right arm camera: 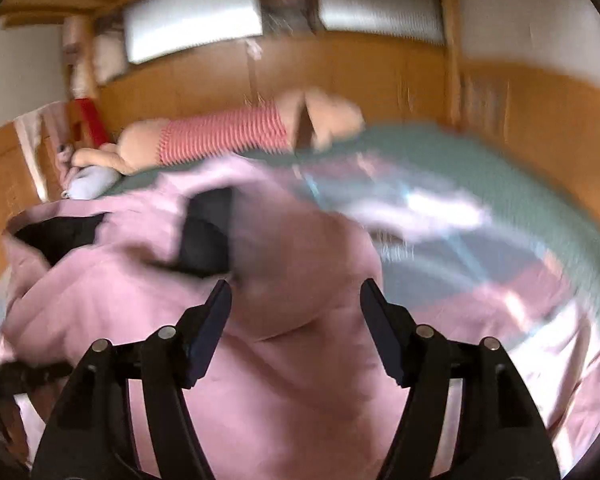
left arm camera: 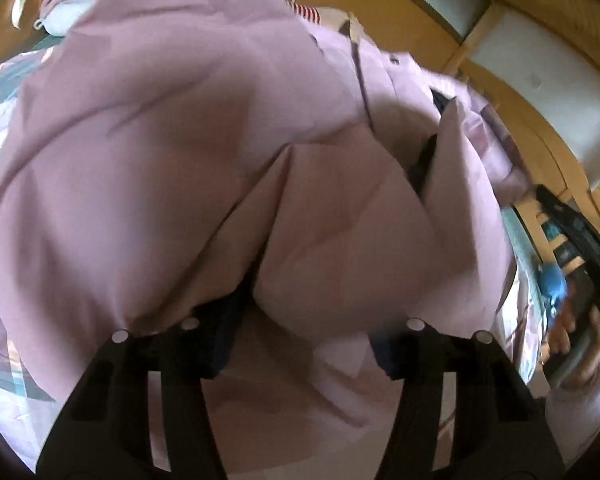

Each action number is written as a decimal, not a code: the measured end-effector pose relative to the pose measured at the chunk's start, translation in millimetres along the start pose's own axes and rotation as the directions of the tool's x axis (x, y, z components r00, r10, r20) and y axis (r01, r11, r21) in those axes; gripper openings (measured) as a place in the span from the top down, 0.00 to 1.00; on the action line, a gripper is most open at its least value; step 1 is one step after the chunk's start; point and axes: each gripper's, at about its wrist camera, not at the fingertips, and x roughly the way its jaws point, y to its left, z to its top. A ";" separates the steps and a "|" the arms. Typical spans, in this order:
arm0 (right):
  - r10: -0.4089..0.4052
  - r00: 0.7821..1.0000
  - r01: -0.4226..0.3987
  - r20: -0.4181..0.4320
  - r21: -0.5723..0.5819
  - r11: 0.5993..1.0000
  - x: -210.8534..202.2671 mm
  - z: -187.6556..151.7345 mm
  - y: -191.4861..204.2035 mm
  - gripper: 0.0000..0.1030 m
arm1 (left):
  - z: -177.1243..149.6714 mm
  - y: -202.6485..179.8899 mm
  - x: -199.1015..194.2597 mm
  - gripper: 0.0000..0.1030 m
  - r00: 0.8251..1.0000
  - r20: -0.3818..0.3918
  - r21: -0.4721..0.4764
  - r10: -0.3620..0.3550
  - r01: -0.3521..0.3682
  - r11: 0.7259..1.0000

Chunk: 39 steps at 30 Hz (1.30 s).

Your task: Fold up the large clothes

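A large pink garment [left arm camera: 160, 128] with a dark lining fills the left wrist view and lies bunched on the bed in the right wrist view [right arm camera: 292, 380]. My left gripper [left arm camera: 304, 340] is open, its fingers apart, with a thick fold of the pink cloth bulging between and over the tips. My right gripper [right arm camera: 296, 320] is open and hangs just above the pink garment, holding nothing. The dark lining [right arm camera: 208, 236] shows at the garment's opening. The right gripper's body and the hand on it [left arm camera: 576, 280] show at the right edge of the left wrist view.
The bed has a green and pink patterned cover [right arm camera: 480, 200]. A plush toy in a red-striped shirt [right arm camera: 220, 136] lies at the bed's far side beside a pale blue cushion [right arm camera: 92, 184]. Wooden wall panels [right arm camera: 380, 80] run behind the bed.
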 end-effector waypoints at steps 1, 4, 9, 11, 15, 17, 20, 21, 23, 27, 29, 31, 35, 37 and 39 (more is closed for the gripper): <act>-0.024 0.999 0.025 0.045 -0.033 0.999 -7.5 1.0 8.8 0.32 | -0.4 -0.8 -0.5 0.45 1.000 0.017 0.003 0.013 -0.013 1.000; 0.068 0.998 -0.067 0.004 -0.120 0.990 -2.5 -4.4 32.6 0.21 | -1.1 -6.1 0.2 0.44 0.998 0.037 0.013 0.044 -0.045 0.999; 0.206 0.924 -0.281 -0.322 -0.207 0.937 46.6 -52.1 87.2 0.21 | -4.7 -22.9 -8.6 0.42 0.994 0.082 0.044 0.076 -0.080 0.996; 0.128 0.940 -0.220 -0.316 -0.274 0.936 69.3 -65.5 100.4 0.16 | -1.4 -17.1 -12.6 0.40 0.992 0.101 0.032 0.078 -0.082 0.996; 0.131 0.946 -0.200 -0.297 -0.218 0.955 110.5 -46.0 92.8 0.01 | 2.1 -15.7 -26.2 0.33 0.983 0.147 0.024 0.113 -0.118 0.993; 0.112 0.952 -0.165 -0.285 -0.168 0.972 135.7 -35.1 84.1 0.01 | 1.6 -22.3 -39.2 0.21 0.966 0.206 0.029 0.155 -0.164 0.986; 0.080 0.953 -0.108 -0.292 -0.083 0.991 171.5 -23.8 70.7 0.01 | 7.5 -28.6 -47.1 0.14 0.940 0.251 0.027 0.233 -0.247 0.969; 0.071 0.952 -0.095 -0.296 -0.065 0.993 177.0 -19.4 72.0 0.01 | 9.7 -23.8 -42.9 0.14 0.936 0.232 0.017 0.264 -0.275 0.961; 0.068 0.944 -0.083 -0.323 -0.031 0.996 183.2 -14.7 70.7 0.01 | 13.7 -9.4 -29.6 0.18 0.937 0.155 -0.016 0.313 -0.314 0.949; 0.116 0.953 -0.127 -0.281 -0.019 0.992 140.8 -4.2 79.1 0.07 | 13.3 18.7 -25.4 0.21 0.949 0.079 -0.107 0.305 -0.296 0.949; 0.197 0.952 -0.212 -0.235 -0.038 0.977 109.8 1.2 79.0 0.07 | 15.7 23.7 -28.9 0.21 0.954 0.080 -0.124 0.288 -0.277 0.953; 0.205 0.943 -0.231 -0.262 -0.074 0.970 100.5 0.3 78.6 0.07 | 19.5 26.5 -28.8 0.20 0.953 0.089 -0.119 0.291 -0.280 0.953; 0.040 0.932 -0.027 -0.359 0.042 0.999 134.4 -3.5 7.8 0.10 | 22.9 43.1 -30.9 0.23 0.958 0.097 -0.175 0.269 -0.250 0.952; -0.075 0.924 0.130 -0.375 0.123 0.984 147.2 -9.8 -43.0 0.11 | 26.8 56.9 -33.2 0.30 0.964 0.107 -0.237 0.242 -0.212 0.948; -0.153 0.908 0.249 -0.389 0.209 0.946 146.1 -19.2 -87.5 0.11 | 30.6 73.0 -38.5 0.38 0.966 0.128 -0.331 0.225 -0.172 0.928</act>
